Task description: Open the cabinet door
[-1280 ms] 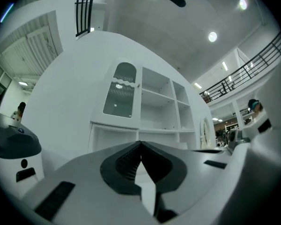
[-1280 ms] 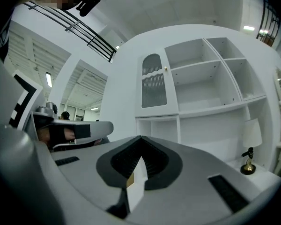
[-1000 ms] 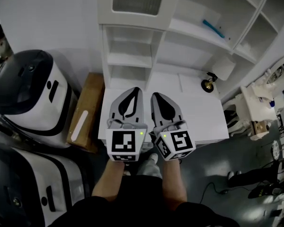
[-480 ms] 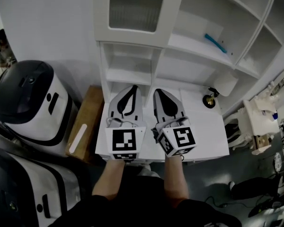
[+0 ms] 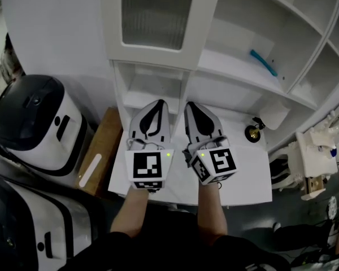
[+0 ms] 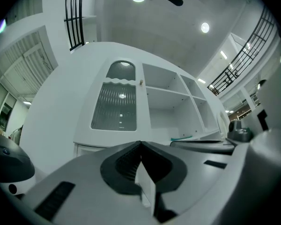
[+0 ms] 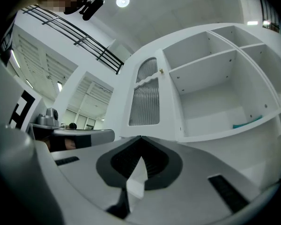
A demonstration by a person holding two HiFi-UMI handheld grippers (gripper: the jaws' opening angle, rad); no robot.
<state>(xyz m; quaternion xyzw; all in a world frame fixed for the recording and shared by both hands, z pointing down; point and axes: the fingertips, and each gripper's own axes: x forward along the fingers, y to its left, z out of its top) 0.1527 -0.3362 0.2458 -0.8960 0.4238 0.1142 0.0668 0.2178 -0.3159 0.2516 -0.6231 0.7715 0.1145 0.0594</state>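
Note:
A white cabinet door [image 5: 157, 16] with a ribbed glass pane closes the top left bay of a white shelf unit; the door [image 6: 116, 102] fills the middle of the left gripper view, and the door [image 7: 145, 100] stands left of centre in the right gripper view. A small knob [image 6: 141, 82] sits on the door's right edge. My left gripper [image 5: 159, 103] and right gripper [image 5: 188, 104] are held side by side over the white desk [image 5: 243, 174], below the door and apart from it. Both pairs of jaws meet at the tips, with nothing between them.
Open shelves [image 5: 254, 33] lie right of the door, with a teal object [image 5: 264, 62] on one. A small lamp [image 5: 254, 131] stands on the desk's right. A brown box [image 5: 99, 151] and black-and-white machines [image 5: 34, 117] stand at the left; cluttered stands [image 5: 319, 162] at the right.
Both grippers have moved forward and up toward the shelf unit. The cabinet door now appears larger and nearer. The jaws have stayed shut.

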